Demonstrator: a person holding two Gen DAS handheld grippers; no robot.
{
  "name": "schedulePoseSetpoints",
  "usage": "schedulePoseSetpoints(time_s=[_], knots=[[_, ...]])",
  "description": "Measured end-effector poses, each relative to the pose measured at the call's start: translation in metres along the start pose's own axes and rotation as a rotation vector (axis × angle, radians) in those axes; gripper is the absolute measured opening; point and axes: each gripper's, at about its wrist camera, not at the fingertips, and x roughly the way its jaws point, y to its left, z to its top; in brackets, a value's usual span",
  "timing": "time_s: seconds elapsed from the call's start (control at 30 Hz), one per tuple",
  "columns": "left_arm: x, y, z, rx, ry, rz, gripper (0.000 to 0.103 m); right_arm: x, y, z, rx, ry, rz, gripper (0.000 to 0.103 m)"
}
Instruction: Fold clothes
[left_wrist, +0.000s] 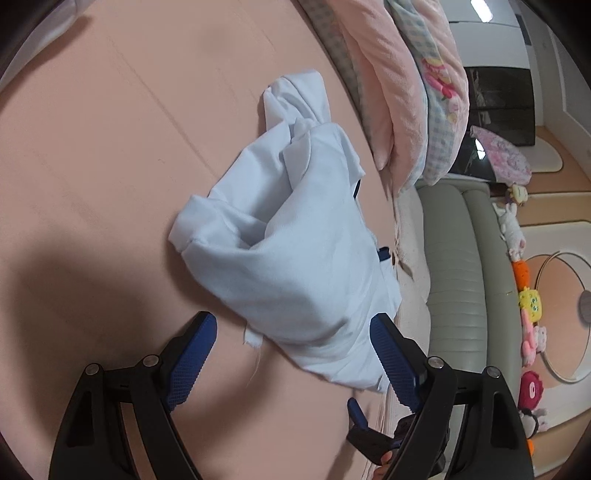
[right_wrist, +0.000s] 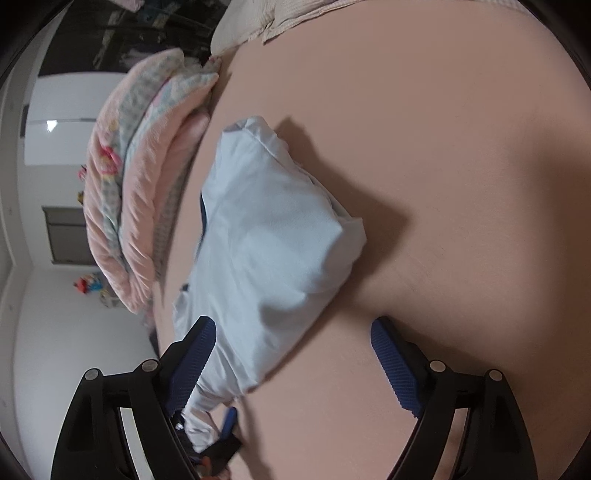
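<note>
While both cameras look down at the same pinkish bed sheet (left_wrist: 110, 155), the only real subject is a crumpled pale blue garment (left_wrist: 291, 240) lying bunched up on it, not far from the bed's edge. Can't honestly say what kind of clothing it is; it's too scrunched, and only a bit of dark blue trim (left_wrist: 384, 254) peeks out on one side.

The left gripper (left_wrist: 291, 356) has its jaws spread wide apart, with the near end of the garment sitting between them, though I can't tell if either finger actually touches cloth. The right gripper (right_wrist: 291, 356) has its jaws wide apart too, over the garment's (right_wrist: 266, 251) lower end; its left finger hides part of the fabric.

At the bottom of the left view there's part of the other gripper, cut off by the frame, so its shape is hard to read. Same deal in the right view, low down, mostly hidden by cloth.

A folded pink quilt (left_wrist: 406, 92) lies just beside the garment. Off the bed, a row of plush toys (left_wrist: 528, 306) is small and warped by the lens.
</note>
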Motion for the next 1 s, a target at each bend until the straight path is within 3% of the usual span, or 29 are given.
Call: schedulePoseSetpoints(time_s=[0.2, 0.8, 0.9, 1.0], knots=[[0.010, -0.005, 0.008, 0.020, -0.004, -0.039, 0.085, 0.015, 0.002, 0.013, 0.014, 0.006, 0.061, 0.086], [0.025, -0.008, 0.026, -0.005, -0.005, -0.023, 0.085, 0.055, 0.025, 0.041, 0.019, 0.019, 0.056, 0.087], [0.026, -0.008, 0.027, -0.006, -0.004, -0.016, 0.085, 0.055, 0.026, 0.039, 0.009, 0.012, 0.033, 0.085], [0.025, -0.006, 0.028, -0.015, 0.005, -0.020, 0.085, 0.055, 0.028, 0.034, -0.033, -0.008, -0.016, 0.075]])
